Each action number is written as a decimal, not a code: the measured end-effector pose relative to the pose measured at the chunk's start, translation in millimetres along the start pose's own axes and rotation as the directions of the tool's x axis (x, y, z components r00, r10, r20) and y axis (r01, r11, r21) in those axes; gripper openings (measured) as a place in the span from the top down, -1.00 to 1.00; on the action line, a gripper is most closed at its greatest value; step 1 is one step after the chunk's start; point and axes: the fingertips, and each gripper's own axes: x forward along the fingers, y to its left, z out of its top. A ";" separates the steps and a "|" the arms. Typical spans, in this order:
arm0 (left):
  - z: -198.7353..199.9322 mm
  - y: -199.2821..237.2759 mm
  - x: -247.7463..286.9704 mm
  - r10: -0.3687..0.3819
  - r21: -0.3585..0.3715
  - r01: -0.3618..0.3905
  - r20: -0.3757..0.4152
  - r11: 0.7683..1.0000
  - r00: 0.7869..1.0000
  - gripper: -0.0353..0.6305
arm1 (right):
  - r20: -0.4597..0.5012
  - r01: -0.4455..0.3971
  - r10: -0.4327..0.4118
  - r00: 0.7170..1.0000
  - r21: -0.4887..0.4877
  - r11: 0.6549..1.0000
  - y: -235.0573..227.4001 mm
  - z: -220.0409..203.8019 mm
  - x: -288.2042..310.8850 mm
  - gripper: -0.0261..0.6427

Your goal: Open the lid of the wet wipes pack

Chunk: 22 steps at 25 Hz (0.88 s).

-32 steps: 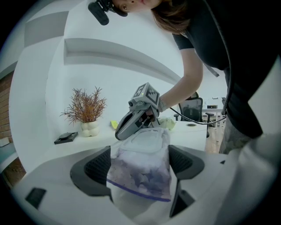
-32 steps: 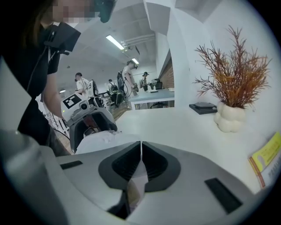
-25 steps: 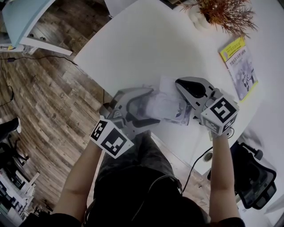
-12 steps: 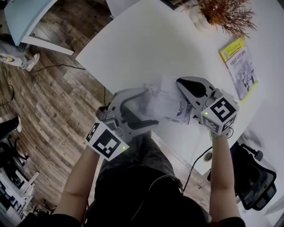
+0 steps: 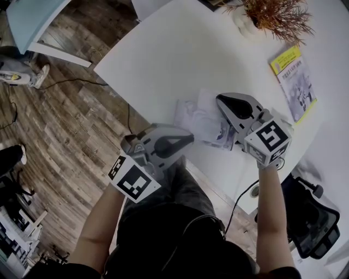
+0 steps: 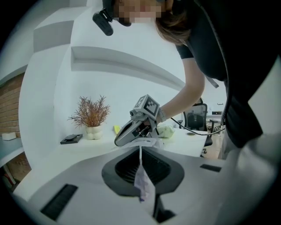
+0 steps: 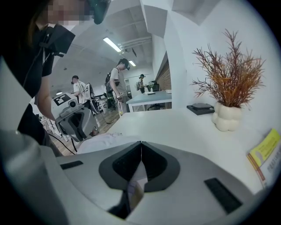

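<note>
Wet wipes pack (image 5: 200, 120) lies flat on the white table (image 5: 180, 54), near the table's lower edge, a bit right of centre in the head view. It is a soft foil pouch, white w/ some violet print. I judge it light and floppy, so it may slide or lift as one piece if only the lid flap is pulled. The surface looks smooth, prob. slippery for the pads. Best places to hold: one end of the pouch body as anchor, and the free edge of the flap for peeling. The middle is a poor place, as the wipes there give way.

Right gripper (image 5: 221, 102) sits over the pack's right end, jaws closed w/ an edge of the pack pinched between them. Left gripper (image 5: 190, 140), lower left of the pack, has its jaws closed too, on a thin white-violet strip (image 6: 142, 186). I take this for the lid flap, but can't confirm it is joined to the lid.

Further out: dried plant (image 5: 270, 15) at upper right, yellow booklet (image 5: 294, 82) near the table's right edge.
</note>
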 end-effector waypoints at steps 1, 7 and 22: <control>-0.9 -0.6 -0.7 -0.001 -0.009 0.001 -0.003 1.000 1.000 0.84 | 0.002 0.009 -0.009 1.000 -0.008 1.000 0.3 0.4 -0.2 0.86; -4.7 -3.9 -3.0 0.016 -0.030 -0.017 -0.014 0.999 1.000 0.85 | 0.006 0.043 -0.043 0.999 0.005 0.999 0.9 0.3 -3.3 0.86; -3.4 -14.4 -4.9 0.070 -0.078 -0.073 -0.032 0.994 0.997 0.85 | 0.126 0.150 -0.156 0.980 0.057 0.987 4.5 3.7 -40.3 0.86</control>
